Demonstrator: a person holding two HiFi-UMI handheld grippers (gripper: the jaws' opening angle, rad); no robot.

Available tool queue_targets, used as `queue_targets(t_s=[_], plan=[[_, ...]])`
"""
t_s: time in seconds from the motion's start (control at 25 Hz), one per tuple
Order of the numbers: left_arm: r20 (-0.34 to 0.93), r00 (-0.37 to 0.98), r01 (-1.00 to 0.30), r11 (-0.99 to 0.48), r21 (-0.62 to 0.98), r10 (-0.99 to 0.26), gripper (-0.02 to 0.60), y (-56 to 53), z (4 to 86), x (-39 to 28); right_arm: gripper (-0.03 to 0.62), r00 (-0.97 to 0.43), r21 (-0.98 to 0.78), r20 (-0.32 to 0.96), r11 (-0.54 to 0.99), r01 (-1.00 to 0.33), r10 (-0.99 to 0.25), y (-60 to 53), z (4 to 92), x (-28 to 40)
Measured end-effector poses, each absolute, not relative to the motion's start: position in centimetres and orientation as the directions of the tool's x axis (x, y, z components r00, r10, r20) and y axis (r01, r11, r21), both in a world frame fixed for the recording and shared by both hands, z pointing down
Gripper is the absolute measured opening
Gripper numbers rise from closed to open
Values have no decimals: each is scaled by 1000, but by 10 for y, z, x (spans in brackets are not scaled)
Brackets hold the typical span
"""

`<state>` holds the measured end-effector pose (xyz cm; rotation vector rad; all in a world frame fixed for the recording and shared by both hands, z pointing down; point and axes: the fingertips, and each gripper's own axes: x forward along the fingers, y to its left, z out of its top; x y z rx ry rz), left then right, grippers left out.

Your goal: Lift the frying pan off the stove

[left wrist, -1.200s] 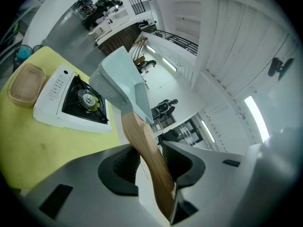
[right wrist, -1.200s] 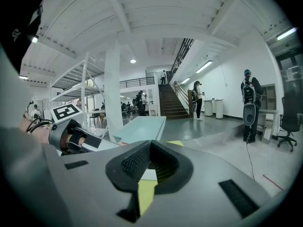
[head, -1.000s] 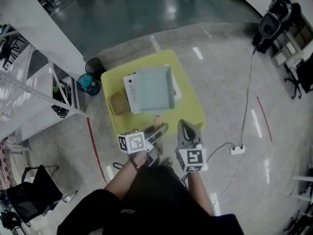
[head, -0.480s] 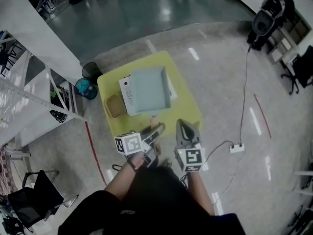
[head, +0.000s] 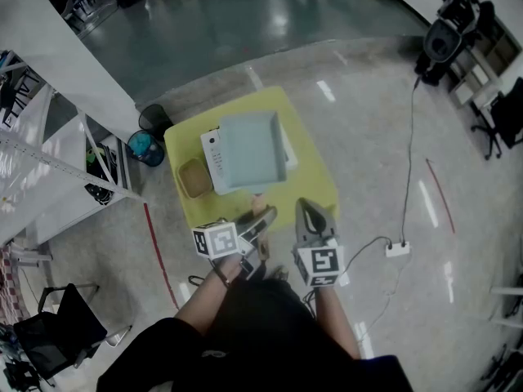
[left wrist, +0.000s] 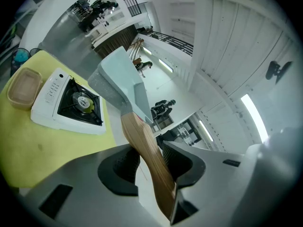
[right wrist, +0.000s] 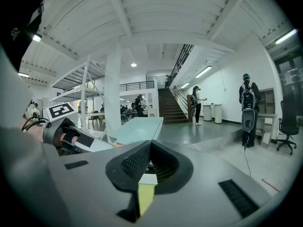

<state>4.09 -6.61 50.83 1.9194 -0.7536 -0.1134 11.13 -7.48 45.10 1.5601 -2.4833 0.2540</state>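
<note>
- Left gripper (left wrist: 144, 148): fingers (left wrist: 118, 167) clenched on the wooden handle (left wrist: 150, 169) of the frying pan (left wrist: 120, 77), one pad on each flank.
- Right gripper (right wrist: 150, 148): fingers (right wrist: 130, 162) pressed together, nothing between them; only a yellow sliver shows through the gap.
- Long axis: the handle runs from the left fingers toward the upper left of the left gripper view, ending in the pale blue square pan.
- Pan location: in the air, apart from the stove (left wrist: 71, 108), which sits at left of frame on the yellow desk (left wrist: 42, 150). The lift appears done.
- Nearer hand: the left, which carries the pan. The right hangs beside it, low centre in the head view.
- View difference: in the head view the pan (head: 252, 149) covers the stove top; the left gripper view shows the burner (left wrist: 81, 101) bare.
- Tan tray (left wrist: 22, 86): just beside the stove.
</note>
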Motion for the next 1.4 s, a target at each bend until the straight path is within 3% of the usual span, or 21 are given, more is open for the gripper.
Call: queue_targets(t_s=[1.4], plan=[[208, 822, -410, -298, 862, -530, 189, -72, 500, 43, 15, -425, -14, 262, 437, -899, -866, -76, 446, 100]])
